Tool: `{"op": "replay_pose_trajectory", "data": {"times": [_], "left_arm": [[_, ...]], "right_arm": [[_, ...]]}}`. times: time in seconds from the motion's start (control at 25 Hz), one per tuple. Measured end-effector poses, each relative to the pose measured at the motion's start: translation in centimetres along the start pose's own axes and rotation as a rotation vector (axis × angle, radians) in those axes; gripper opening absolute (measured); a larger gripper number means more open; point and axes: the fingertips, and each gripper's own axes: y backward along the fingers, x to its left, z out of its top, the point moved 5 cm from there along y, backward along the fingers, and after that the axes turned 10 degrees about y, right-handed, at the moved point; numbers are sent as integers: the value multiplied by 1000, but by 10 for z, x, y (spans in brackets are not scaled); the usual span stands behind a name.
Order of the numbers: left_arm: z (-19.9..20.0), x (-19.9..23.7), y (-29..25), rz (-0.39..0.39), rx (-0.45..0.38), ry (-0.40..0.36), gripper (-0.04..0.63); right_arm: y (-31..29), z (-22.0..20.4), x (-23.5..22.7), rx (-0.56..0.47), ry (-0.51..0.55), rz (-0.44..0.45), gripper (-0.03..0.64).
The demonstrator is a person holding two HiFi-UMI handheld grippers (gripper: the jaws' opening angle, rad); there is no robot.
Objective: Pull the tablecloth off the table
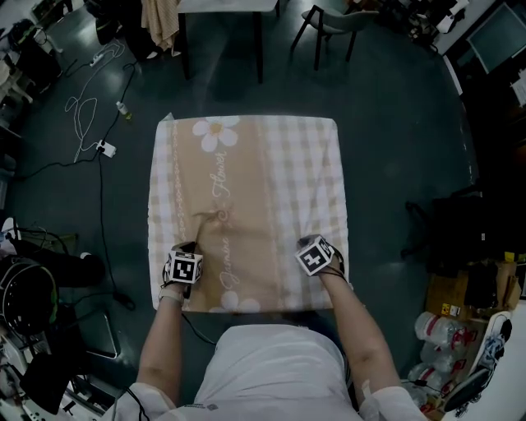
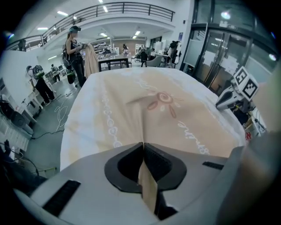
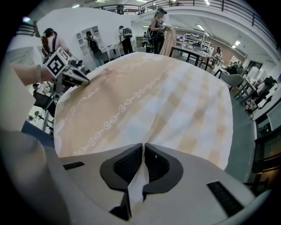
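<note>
Tablecloth [image 1: 246, 185] lies spread over the table, covering it fully (no bare top shows), edges hanging down all sides. It's beige down the middle w/ white script and scroll lines, checked beige-and-white on the right and far end, w/ a white daisy print [image 1: 215, 131] at the far edge and another at the near edge.

Left gripper [image 2: 143, 154] is clamped on the cloth: in the left gripper view the jaws sit together w/ a thin beige fold pinched between the pads and sticking out below them. A raised crease runs from the jaws up twd the swirl motif [image 2: 162, 100] in the cloth's middle.

Right gripper [image 3: 143, 154] is likewise clenched on the cloth: the right gripper view shows the jaws closed on a whitish fold that hangs out behind the pads.

In the head view both grippers sit near the cloth's near edge, left one on the beige band, right one on the checked part by the near right corner, well apart from each other. The person's bare forearms reach fwd to them, marker cubes facing up. Small puckers in the cloth fan out from each grip.

Around the table: dark floor [image 1: 394, 123], a white cable [image 1: 82, 115] looping at far left, a chair [image 1: 329, 25] at the top, clear bottles [image 1: 436, 333] at lower right. Other people stand in the bkgd of both gripper views.
</note>
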Motion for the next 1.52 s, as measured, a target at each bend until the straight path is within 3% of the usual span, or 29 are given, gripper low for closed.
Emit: {"op": "replay_pose_trajectory", "data": {"times": [0.24, 0.72, 0.88, 1.2, 1.36, 1.52], "left_arm": [[-30, -15, 10, -16, 79, -28, 14], [-81, -45, 29, 18, 283, -177, 12], [-97, -50, 32, -22, 348, -152, 12], [-100, -44, 27, -97, 504, -122, 14], [-97, -49, 29, -55, 532, -169, 14], [-97, -52, 29, -26, 526, -156, 14]], "right_arm": [[9, -29, 33, -4, 13, 82, 35], [17, -75, 92, 45, 54, 280, 34], [20, -89, 108, 62, 32, 377, 32], [23, -90, 110, 129, 135, 531, 35], [31, -73, 61, 101, 148, 480, 46], [38, -42, -22, 6, 102, 314, 123]]}}
